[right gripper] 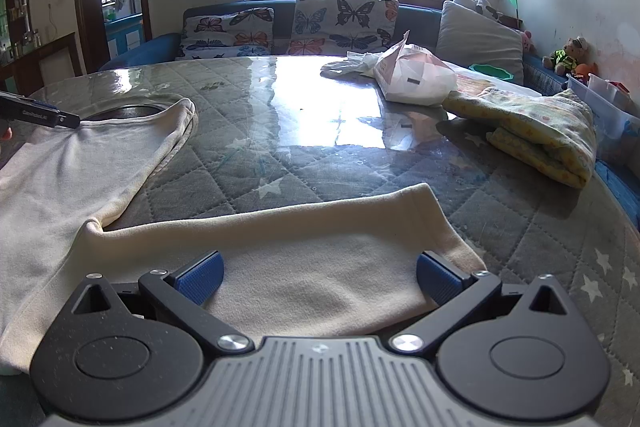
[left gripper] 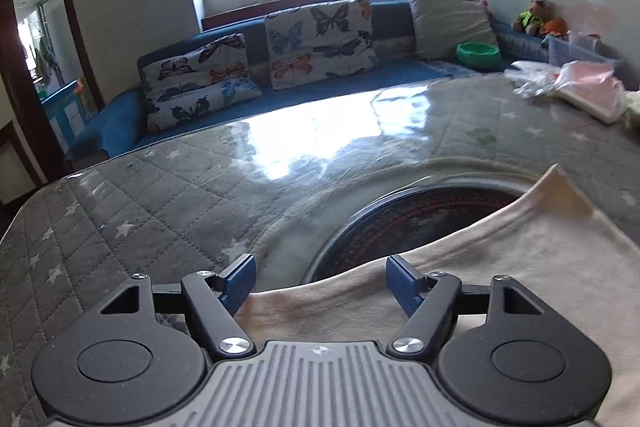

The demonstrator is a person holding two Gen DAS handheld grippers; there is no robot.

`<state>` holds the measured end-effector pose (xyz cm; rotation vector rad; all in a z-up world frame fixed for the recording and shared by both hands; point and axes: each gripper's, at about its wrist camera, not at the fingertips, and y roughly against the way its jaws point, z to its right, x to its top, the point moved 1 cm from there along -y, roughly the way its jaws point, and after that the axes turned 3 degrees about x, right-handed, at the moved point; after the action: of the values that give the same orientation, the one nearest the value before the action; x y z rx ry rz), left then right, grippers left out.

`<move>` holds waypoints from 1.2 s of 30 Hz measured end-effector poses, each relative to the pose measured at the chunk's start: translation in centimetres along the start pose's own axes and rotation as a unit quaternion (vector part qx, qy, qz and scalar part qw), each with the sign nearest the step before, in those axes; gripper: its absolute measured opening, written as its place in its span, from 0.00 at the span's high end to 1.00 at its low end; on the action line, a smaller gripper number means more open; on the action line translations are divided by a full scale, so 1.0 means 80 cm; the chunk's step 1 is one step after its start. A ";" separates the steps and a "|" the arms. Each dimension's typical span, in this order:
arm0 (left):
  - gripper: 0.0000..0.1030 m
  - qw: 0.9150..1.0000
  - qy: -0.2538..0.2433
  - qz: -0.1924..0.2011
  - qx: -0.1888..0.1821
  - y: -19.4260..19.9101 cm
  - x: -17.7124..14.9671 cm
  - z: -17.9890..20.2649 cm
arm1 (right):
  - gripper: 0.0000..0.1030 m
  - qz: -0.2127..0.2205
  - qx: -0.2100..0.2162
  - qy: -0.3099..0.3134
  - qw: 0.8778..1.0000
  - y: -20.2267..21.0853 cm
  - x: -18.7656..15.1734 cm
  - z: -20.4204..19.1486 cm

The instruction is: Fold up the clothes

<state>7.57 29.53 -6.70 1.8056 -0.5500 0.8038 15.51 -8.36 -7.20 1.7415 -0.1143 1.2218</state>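
Here the cream garment (right gripper: 80, 179) lies flat on the quilted, plastic-covered table (right gripper: 304, 155), one sleeve (right gripper: 280, 227) stretched toward the right gripper (right gripper: 320, 277), whose jaws stand spread wide over it, grasping nothing. The left gripper (left gripper: 320, 281) is likewise released above the garment's edge. Only the right view shows the folded yellow cloth (right gripper: 540, 131) and white bag (right gripper: 416, 75); its label is unreadable. Only the left view shows the dark round recess (left gripper: 412, 223).
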 end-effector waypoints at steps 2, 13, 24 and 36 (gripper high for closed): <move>0.27 1.000 -0.005 0.001 -0.003 0.003 0.000 0.005 | 0.00 0.000 0.000 0.000 1.000 0.000 0.000 0.000; 0.27 0.998 0.058 0.013 0.028 0.071 -0.028 -0.044 | 0.00 -0.002 -0.011 0.012 1.000 0.003 0.002 -0.007; 0.22 0.969 0.181 -0.014 0.168 0.183 -0.149 -0.162 | 0.00 -0.011 0.133 0.091 0.987 0.030 0.038 -0.116; 0.29 0.955 0.234 -0.050 0.173 0.188 -0.211 -0.203 | 0.10 -0.043 0.290 0.239 0.926 0.046 0.030 -0.324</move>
<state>-18.51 39.29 -5.91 1.8454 -0.0063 1.2697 -2.81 9.87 -2.29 1.8410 0.6697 1.6892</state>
